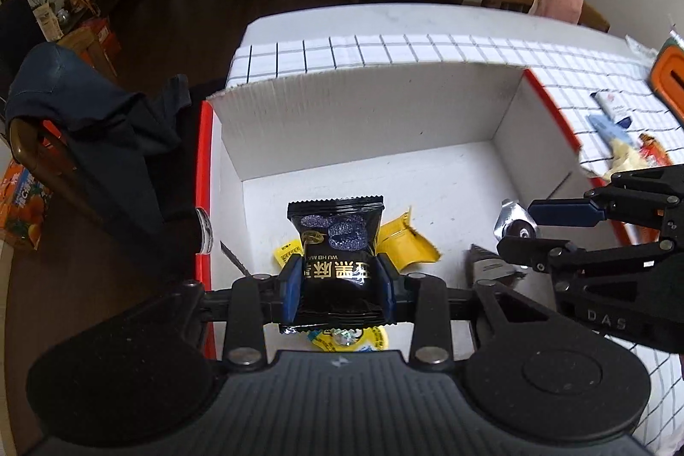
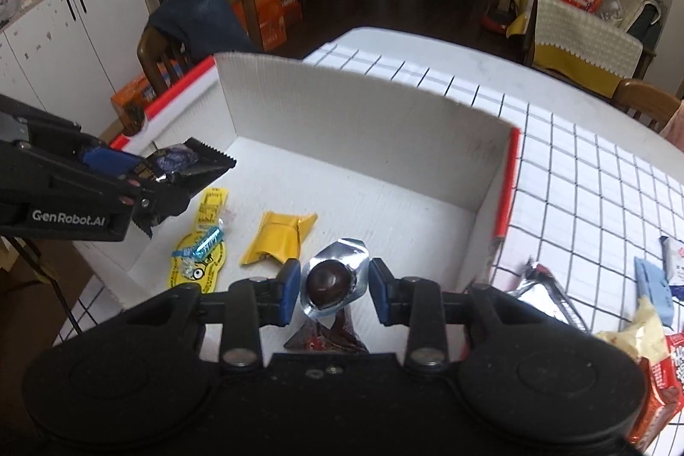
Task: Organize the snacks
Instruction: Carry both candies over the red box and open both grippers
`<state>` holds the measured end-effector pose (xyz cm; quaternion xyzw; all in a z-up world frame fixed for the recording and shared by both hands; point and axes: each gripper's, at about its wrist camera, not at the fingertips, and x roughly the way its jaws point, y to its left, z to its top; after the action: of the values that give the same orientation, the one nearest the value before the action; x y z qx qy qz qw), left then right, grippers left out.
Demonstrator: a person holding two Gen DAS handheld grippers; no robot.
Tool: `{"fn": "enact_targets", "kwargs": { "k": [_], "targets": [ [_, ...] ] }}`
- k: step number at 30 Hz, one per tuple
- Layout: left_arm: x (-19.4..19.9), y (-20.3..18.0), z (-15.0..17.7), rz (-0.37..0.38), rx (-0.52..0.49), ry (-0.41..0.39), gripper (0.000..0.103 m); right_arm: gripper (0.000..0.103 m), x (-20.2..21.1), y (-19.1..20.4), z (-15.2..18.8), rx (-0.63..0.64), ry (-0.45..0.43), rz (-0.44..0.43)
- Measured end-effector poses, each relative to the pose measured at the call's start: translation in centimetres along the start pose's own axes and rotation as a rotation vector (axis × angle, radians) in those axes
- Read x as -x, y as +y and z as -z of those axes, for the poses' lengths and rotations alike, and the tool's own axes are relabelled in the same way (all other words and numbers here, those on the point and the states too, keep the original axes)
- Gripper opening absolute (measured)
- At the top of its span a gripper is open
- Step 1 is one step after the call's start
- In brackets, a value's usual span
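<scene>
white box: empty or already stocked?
Stocked. The white box already holds a yellow packet and a flat yellow wrapper on its floor.

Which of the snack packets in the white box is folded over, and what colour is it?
The plain yellow packet near the middle of the box floor is folded. The printed yellow packet left of it lies flat, and the dark red packet lies nearest the camera.
</scene>
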<state>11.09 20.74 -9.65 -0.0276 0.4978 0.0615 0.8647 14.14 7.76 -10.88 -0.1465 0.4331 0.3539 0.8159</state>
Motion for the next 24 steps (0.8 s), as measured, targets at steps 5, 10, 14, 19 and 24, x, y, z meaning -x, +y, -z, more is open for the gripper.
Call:
{"fn": "enact_targets", "kwargs": {
  "k": [5, 10, 14, 19, 24],
  "targets": [
    [-1.5, -0.7, 0.1, -0.004, -0.037, 0.037, 0.035, 0.033, -1.6, 0.4, 0.1, 0.013, 0.054, -0.002],
    [-3.1, -0.8, 0.1, -0.006, -0.047, 0.086, 0.035, 0.033, -2.9, 0.6, -0.2, 0.020, 0.080, -0.001],
    [-4.0, -1.0, 0.3, -0.003, -0.048, 0.120, 0.035, 0.034, -3.4, 0.6, -0.2, 0.015, 0.094, -0.003],
    [-4.9, -0.9, 0.3, 0.005, -0.040, 0.151, 0.035, 0.036, -3.6, 0.5, -0.1, 0.009, 0.104, -0.006],
    [-4.9, -0.7, 0.4, 0.016, -0.032, 0.148, 0.035, 0.037, -3.5, 0.5, 0.0, 0.003, 0.103, -0.008]
  ]
}}
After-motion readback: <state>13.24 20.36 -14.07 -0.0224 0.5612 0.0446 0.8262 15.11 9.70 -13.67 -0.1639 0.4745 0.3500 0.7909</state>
